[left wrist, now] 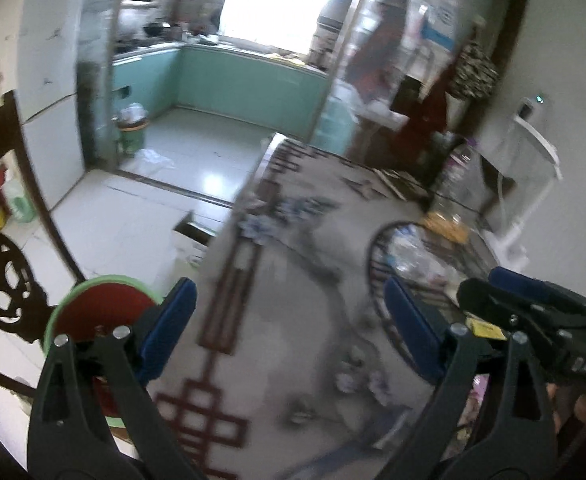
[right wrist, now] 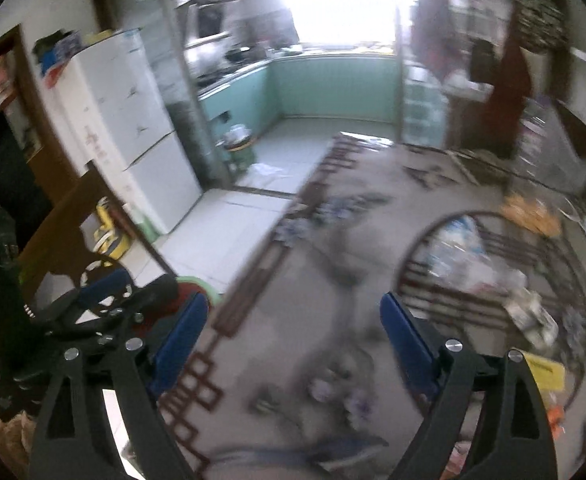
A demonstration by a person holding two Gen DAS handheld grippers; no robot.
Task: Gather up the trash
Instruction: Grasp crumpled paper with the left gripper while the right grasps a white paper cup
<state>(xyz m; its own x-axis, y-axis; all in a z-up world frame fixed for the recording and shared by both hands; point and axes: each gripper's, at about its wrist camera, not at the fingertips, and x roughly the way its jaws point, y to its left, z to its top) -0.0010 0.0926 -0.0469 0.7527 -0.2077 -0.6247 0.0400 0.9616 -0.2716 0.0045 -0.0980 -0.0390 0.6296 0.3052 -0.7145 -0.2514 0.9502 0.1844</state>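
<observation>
My left gripper (left wrist: 291,320) is open and empty above a table covered with a patterned cloth (left wrist: 293,264). My right gripper (right wrist: 293,338) is open and empty above the same cloth (right wrist: 313,280). A round dark tray (left wrist: 425,264) to the right holds blurred wrappers and plastic trash (left wrist: 413,252); it also shows in the right wrist view (right wrist: 489,300) with its trash (right wrist: 465,256). A green-rimmed red bin (left wrist: 101,312) stands on the floor to the left, also in the right wrist view (right wrist: 197,286). Both views are motion-blurred.
A carved dark wooden chair (left wrist: 5,280) stands at the left. A white fridge (right wrist: 133,128) is beyond it. A second bin (left wrist: 133,128) with a bag stands in the green kitchen behind. A white appliance (left wrist: 525,176) is at the right.
</observation>
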